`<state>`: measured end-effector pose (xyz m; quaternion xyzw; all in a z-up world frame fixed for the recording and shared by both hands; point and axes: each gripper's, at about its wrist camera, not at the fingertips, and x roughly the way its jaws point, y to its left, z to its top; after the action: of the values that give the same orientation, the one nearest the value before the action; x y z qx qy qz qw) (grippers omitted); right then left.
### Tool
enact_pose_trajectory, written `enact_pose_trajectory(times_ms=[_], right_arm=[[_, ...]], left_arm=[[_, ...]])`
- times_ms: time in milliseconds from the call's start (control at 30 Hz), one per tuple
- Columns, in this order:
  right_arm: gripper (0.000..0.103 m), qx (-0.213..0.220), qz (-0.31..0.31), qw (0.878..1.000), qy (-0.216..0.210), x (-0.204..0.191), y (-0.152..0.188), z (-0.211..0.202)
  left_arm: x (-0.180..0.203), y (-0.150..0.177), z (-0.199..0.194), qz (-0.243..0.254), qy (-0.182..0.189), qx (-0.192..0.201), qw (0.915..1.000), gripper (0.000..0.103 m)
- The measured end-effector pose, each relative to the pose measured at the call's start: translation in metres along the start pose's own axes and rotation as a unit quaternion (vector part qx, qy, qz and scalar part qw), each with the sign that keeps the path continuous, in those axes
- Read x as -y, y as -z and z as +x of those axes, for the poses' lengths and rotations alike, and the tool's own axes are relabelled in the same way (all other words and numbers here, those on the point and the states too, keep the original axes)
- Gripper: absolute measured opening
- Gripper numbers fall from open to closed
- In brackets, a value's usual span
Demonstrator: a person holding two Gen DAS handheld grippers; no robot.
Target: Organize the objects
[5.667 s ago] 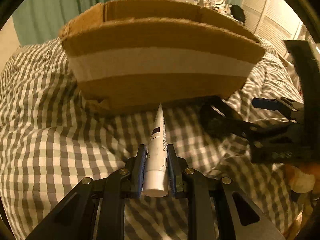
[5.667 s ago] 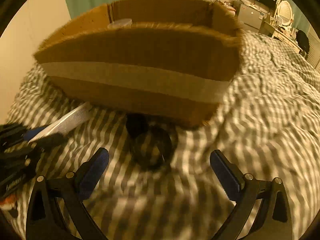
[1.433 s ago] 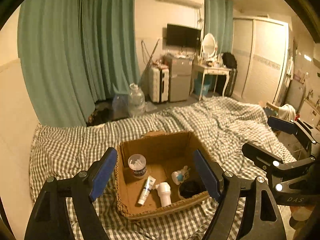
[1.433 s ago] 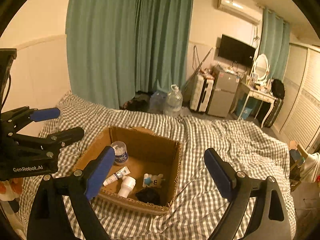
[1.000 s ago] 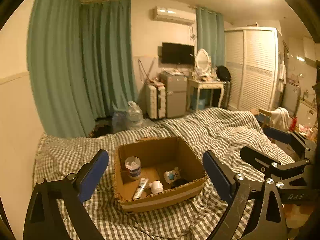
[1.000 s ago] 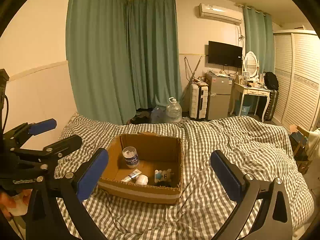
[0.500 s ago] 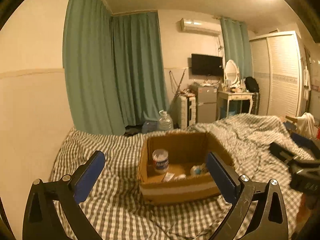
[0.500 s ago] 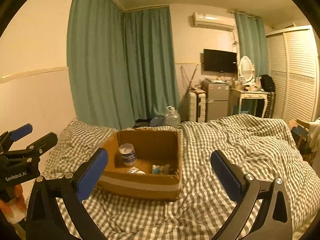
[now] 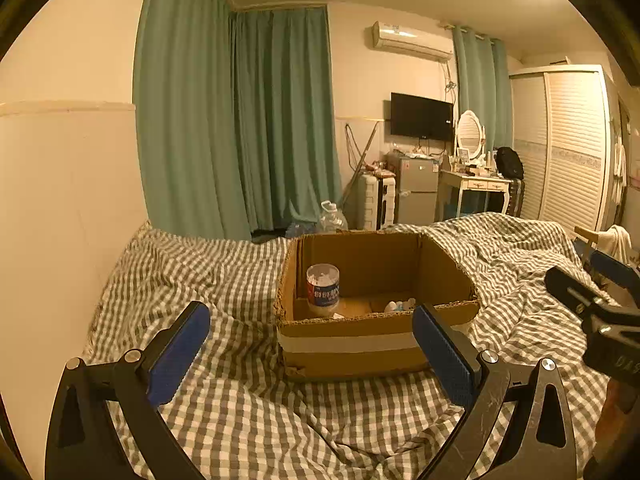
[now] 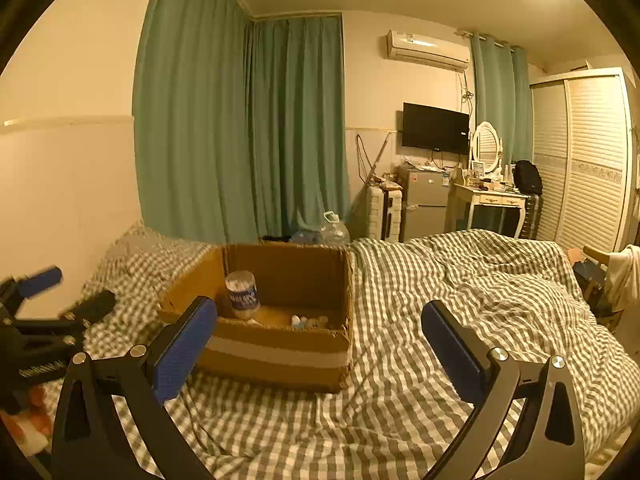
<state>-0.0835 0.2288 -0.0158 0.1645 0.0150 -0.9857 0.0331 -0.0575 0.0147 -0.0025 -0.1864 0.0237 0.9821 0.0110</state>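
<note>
An open cardboard box [image 9: 348, 344] [image 10: 276, 354] with a pale tape band sits on the checked bedspread [image 9: 240, 412]. Inside stands a clear tub of cotton swabs [image 9: 322, 289] [image 10: 241, 289], and the tops of small white items [image 9: 400, 305] [image 10: 306, 321] show over the front wall. The rest of the box floor is hidden. My left gripper [image 9: 310, 354] is open and empty, held back from the box. My right gripper [image 10: 318, 350] is open and empty, also back from it. Each gripper shows at the edge of the other's view.
The bed fills the foreground, with a plain wall on the left. Green curtains [image 9: 240, 120], a water jug [image 9: 331, 216], a small fridge [image 9: 416, 190], a dressing table [image 9: 476, 188] and a wardrobe [image 9: 568, 148] stand beyond it.
Both grippers let their objects go into the box, opened, and drew back and down from above it. The view now looks level across the bed at the box's front.
</note>
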Motion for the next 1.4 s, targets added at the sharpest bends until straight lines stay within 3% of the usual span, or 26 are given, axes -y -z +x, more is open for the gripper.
enact_pose_trajectory(times_ms=[333,1400], right_arm=[[0.103,-0.008,-0.002,1.000,0.007,0.001,0.014,0.013],[0.103,-0.022,-0.012,0.999,0.020,-0.001,0.027,0.025]], left_arm=[[0.000,0.005,-0.001,-0.007,-0.005,0.016,0.9998,0.103],[0.004,0.022,0.016,0.012,-0.020,-0.024,0.9995,0.103]])
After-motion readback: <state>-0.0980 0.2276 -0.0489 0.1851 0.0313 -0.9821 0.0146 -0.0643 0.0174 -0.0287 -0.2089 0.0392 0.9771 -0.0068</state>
